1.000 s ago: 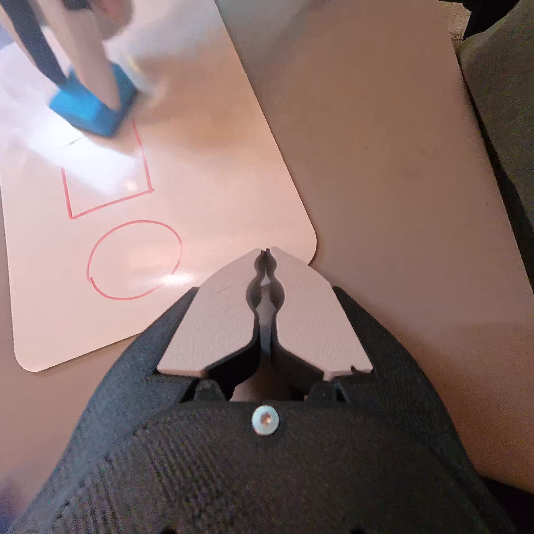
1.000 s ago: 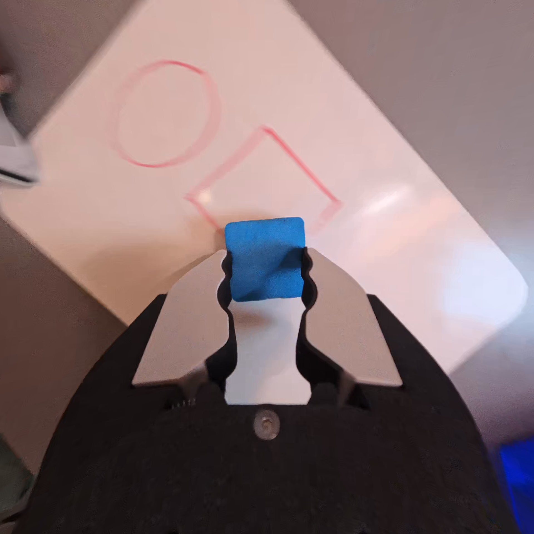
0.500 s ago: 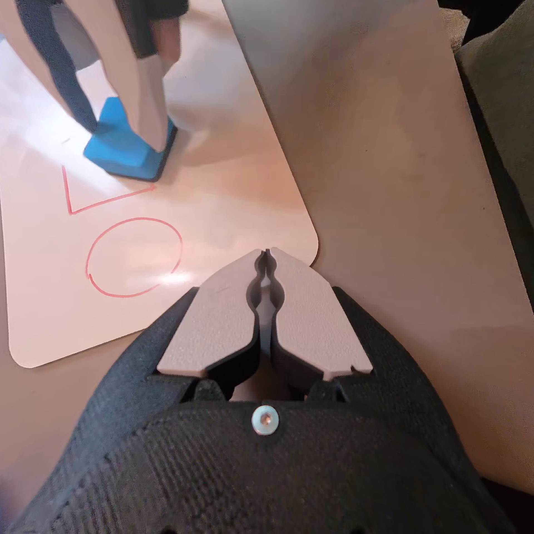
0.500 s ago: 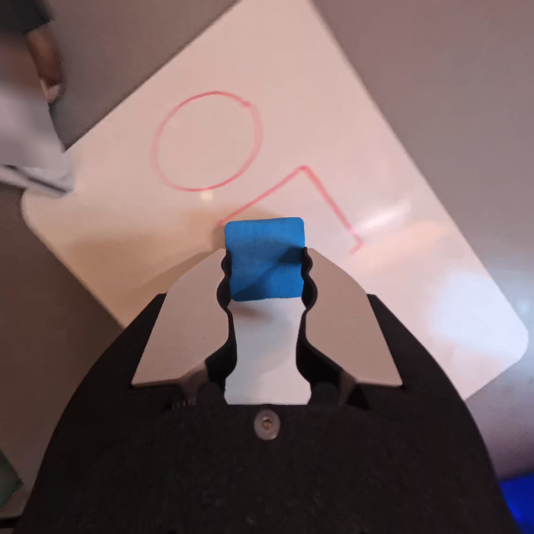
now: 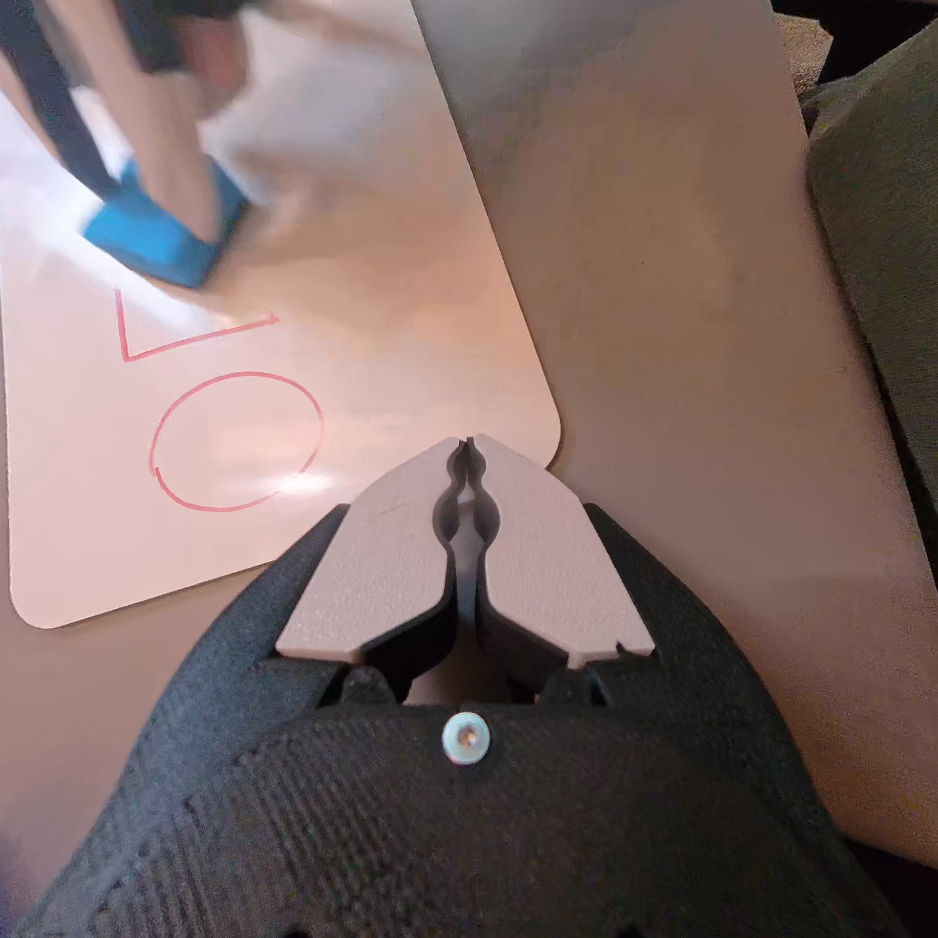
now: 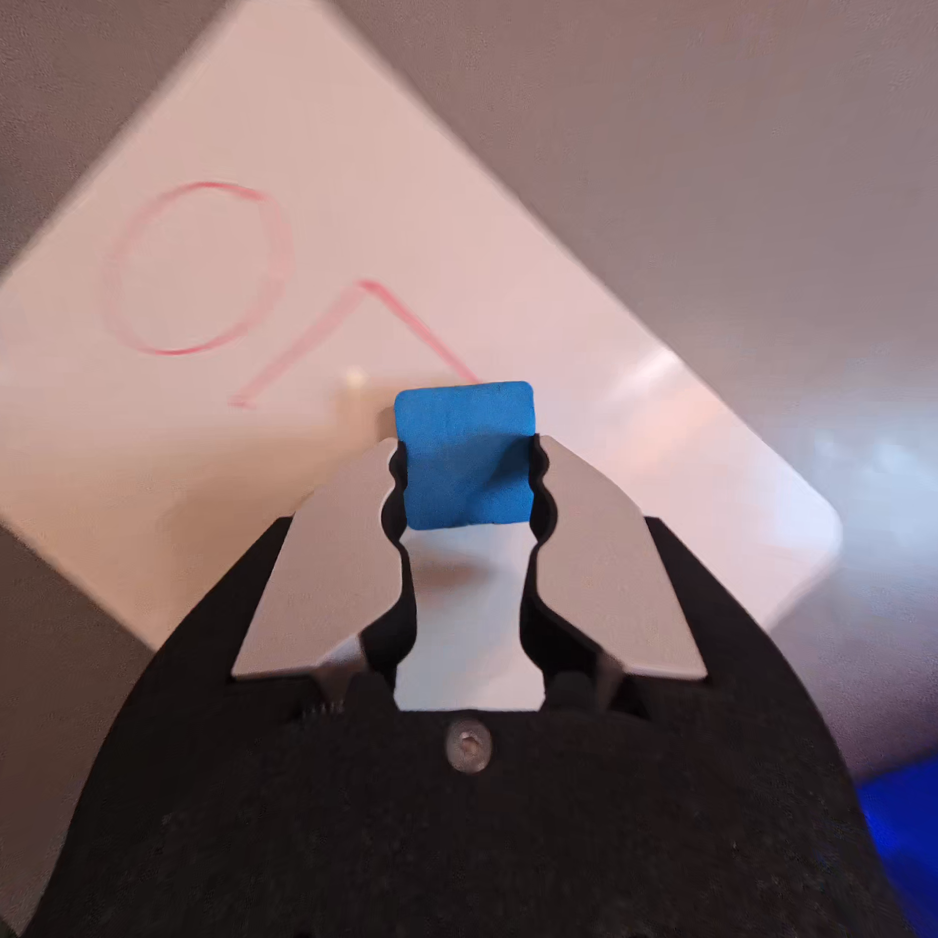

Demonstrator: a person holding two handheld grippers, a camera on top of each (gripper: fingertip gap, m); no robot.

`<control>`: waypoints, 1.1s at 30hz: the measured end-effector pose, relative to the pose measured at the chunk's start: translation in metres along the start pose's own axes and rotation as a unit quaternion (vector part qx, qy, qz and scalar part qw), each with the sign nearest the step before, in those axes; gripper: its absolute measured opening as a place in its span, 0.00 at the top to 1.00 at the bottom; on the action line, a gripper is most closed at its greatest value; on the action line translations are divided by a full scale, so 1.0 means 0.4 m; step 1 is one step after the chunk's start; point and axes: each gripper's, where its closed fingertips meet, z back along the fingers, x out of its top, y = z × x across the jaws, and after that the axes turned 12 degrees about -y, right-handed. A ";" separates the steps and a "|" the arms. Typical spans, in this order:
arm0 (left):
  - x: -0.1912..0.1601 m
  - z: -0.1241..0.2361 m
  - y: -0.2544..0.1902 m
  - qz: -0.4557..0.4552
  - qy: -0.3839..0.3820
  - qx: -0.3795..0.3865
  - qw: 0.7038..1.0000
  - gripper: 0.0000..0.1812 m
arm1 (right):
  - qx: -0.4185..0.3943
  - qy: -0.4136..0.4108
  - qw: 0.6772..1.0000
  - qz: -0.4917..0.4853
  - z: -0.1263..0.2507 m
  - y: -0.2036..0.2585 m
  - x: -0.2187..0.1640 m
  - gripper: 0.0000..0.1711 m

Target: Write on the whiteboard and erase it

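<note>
right gripper [image 6: 466, 446]: fingers clamped on both sides of the blue eraser [image 6: 464, 451], which sticks out a bit past the tips and sits flat on the board

left gripper [image 5: 467, 442]: fingers closed tip to tip, nothing in them, parked at the board's near corner

board [image 5: 380, 284]: white, lying flat on the table [image 5: 685, 304]

circle [image 6: 198, 269]: red, ahead and left of the right fingers

angle [image 6: 355, 335]: red leftover lines, one end running right up to the eraser
</note>
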 end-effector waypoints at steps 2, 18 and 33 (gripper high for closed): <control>0.000 0.000 0.000 0.000 -0.001 0.000 1.000 1.00 | -0.033 0.011 0.998 -0.046 0.032 -0.098 -0.036 0.73; 0.000 0.000 -0.002 -0.011 0.000 0.005 1.000 1.00 | 0.088 0.023 0.992 0.085 -0.021 0.151 0.025 0.73; 0.001 -0.002 -0.005 -0.021 0.003 0.009 1.000 1.00 | 0.104 0.014 0.989 0.102 -0.098 0.197 0.113 0.73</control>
